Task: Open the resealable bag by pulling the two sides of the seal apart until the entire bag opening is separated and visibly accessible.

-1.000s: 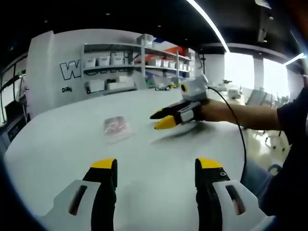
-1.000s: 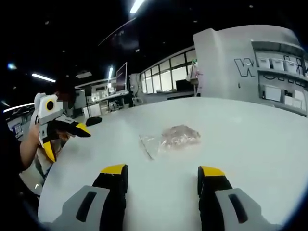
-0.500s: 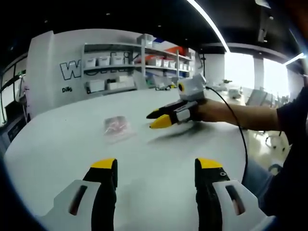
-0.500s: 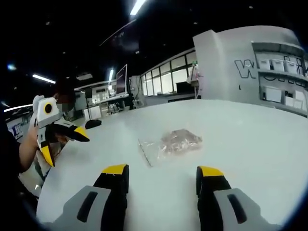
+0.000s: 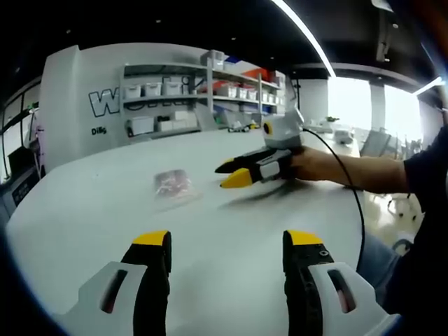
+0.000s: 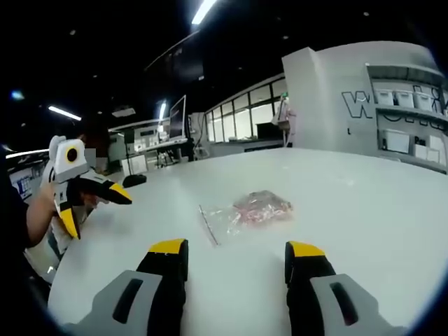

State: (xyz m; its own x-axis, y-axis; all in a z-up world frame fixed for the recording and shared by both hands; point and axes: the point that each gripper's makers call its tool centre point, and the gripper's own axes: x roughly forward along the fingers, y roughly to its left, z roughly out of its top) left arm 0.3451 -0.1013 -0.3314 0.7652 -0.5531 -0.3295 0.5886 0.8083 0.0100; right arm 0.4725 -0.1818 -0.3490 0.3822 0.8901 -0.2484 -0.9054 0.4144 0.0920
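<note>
In the left gripper view, your left gripper (image 5: 226, 241) hung over the near edge of the white table (image 5: 105, 210) with its jaws spread wide and nothing between them. The resealable bag (image 5: 171, 185) lay flat out toward the middle of the table, well back from every edge, with something pinkish inside. To its right, your right gripper (image 5: 229, 173) hovered just above the tabletop, jaws parted and empty, near the bag but not touching it.

In the right gripper view, your left gripper (image 6: 96, 206) sat off at the left side, jaws apart, nothing held. The bag (image 6: 248, 209) lay ahead with its seal strip (image 6: 208, 225) on the left end, looking closed as far as I could tell.
</note>
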